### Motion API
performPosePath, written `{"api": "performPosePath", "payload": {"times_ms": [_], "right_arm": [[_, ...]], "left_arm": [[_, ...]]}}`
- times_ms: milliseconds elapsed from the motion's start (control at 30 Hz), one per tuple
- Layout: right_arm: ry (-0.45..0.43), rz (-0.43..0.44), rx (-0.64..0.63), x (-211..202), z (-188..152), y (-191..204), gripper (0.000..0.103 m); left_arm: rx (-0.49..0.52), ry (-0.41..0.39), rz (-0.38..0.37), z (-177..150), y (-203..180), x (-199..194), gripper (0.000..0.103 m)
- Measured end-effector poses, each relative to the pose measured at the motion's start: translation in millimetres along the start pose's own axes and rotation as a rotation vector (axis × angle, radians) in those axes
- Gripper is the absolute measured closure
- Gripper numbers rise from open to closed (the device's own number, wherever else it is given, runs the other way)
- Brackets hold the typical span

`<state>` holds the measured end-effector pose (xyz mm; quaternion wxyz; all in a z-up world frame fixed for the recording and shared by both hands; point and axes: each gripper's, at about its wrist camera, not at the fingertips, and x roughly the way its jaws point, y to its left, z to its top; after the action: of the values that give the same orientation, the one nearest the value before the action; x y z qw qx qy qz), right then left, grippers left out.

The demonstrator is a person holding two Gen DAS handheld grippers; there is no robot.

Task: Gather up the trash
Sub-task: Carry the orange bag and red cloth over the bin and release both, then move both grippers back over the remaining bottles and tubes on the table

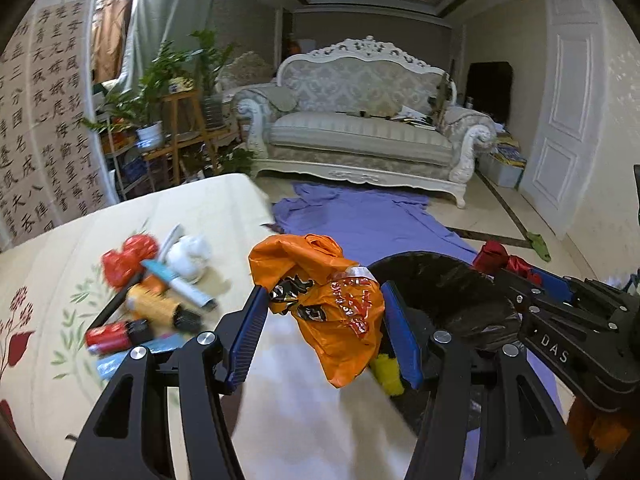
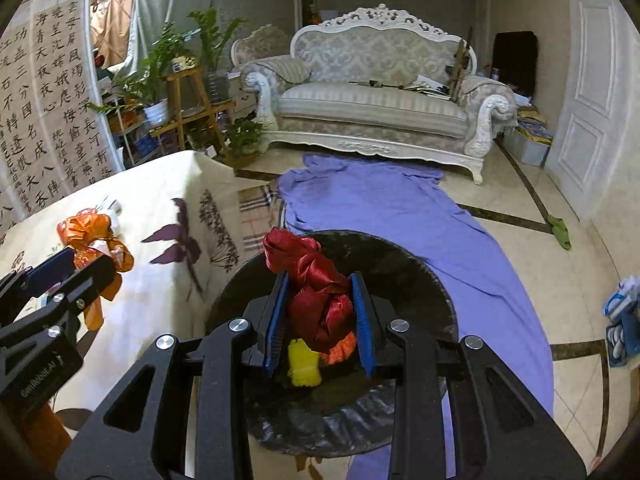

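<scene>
My left gripper (image 1: 324, 300) is shut on a crumpled orange plastic bag (image 1: 320, 296), which hangs over the table's right edge beside the black-lined trash bin (image 1: 448, 292). The same orange bag (image 2: 96, 248) shows at the left of the right wrist view. My right gripper (image 2: 320, 308) is shut on a bundle of dark red shiny fabric (image 2: 316, 292), held right above the open trash bin (image 2: 400, 276). Inside the bin lie a yellow piece (image 2: 304, 364) and something orange. More trash (image 1: 152, 296) lies in a heap on the table to the left: red wrappers, a white wad, tubes and cans.
The table carries a cream floral cloth (image 1: 60, 280). A purple sheet (image 2: 400, 208) covers the floor between the bin and a white ornate sofa (image 2: 376, 96). Potted plants on wooden stands (image 1: 176, 120) are at the back left, and a white door (image 2: 592, 92) stands at the right.
</scene>
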<state>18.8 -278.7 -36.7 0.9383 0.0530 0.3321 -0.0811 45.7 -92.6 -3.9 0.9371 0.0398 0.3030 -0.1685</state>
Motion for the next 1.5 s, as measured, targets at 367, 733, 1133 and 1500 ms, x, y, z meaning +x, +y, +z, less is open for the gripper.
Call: {"api": "performPosePath", "payload": {"times_ms": [367, 733, 1133, 1500], "right_arm": [[-0.012, -0.013, 0.056, 17.2, 5.0, -28.4, 0.057], [-0.003, -0.029, 0.079, 18.8, 4.5, -36.0, 0.056], [0.004, 0.039, 0.038, 7.8, 0.3, -0.6, 0.055], [0.033, 0.149, -0.057, 0.8, -9.1, 63.1, 0.055]], "left_arm": [[0.073, 0.006, 0.005, 7.0, -22.6, 29.2, 0.035], [0.042, 0.032, 0.019, 8.7, -15.0, 31.4, 0.027], [-0.032, 0.031, 0.094, -1.7, 30.0, -3.3, 0.027], [-0.124, 0.070, 0.246, -30.9, 102.2, -32.0, 0.027]]}}
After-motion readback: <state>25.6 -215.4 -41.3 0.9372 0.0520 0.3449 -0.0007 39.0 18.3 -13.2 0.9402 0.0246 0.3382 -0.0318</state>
